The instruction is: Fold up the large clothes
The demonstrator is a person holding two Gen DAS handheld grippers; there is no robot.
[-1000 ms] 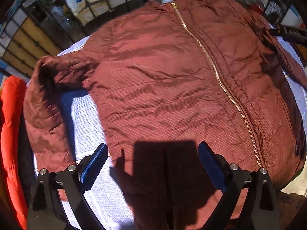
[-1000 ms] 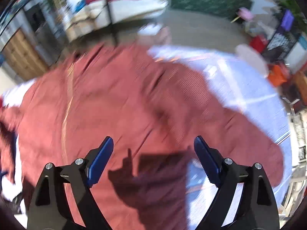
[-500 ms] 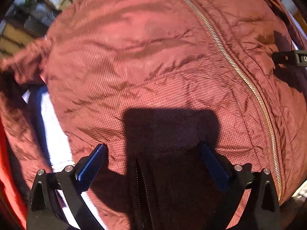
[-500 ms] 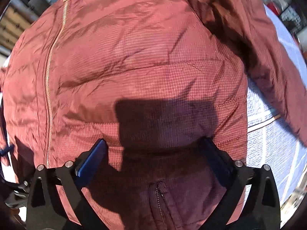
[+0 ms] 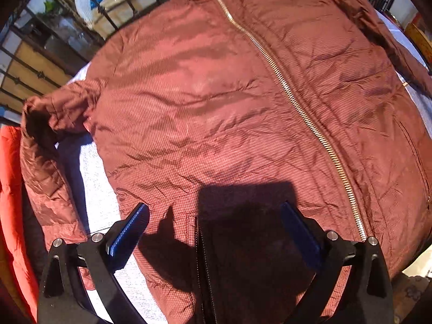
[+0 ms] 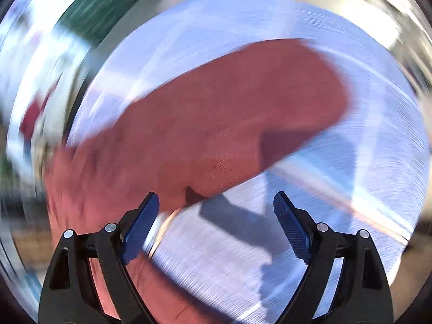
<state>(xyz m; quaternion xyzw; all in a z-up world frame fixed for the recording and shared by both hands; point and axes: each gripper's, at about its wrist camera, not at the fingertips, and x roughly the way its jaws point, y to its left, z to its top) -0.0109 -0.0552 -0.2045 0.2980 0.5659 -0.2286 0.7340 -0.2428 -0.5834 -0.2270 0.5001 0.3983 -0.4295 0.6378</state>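
**Maroon jacket spread flat, both tongs wide and empty**

A pale bedsheet (image 5: 97,189) covers the surface, lit by hard sun, with a black iron railing (image 5: 113,24) at the far edge. In the left wrist view the left gripper (image 5: 214,222) hangs with its blue pads spread wide, gripping nothing, its square shadow hiding part of the near hem. Beyond it the jacket (image 5: 216,108) lies front up, its gold zipper (image 5: 294,102) closed and running from the near right to the far collar. The left sleeve (image 5: 46,167) bends back toward the near side beside an orange cloth (image 5: 10,202) cut off at the frame edge. The right wrist view is heavily smeared: the right gripper (image 6: 216,210) is also wide and empty, above what seems to be the jacket's other sleeve (image 6: 229,113) lying on the sheet. Background there cannot be made out.
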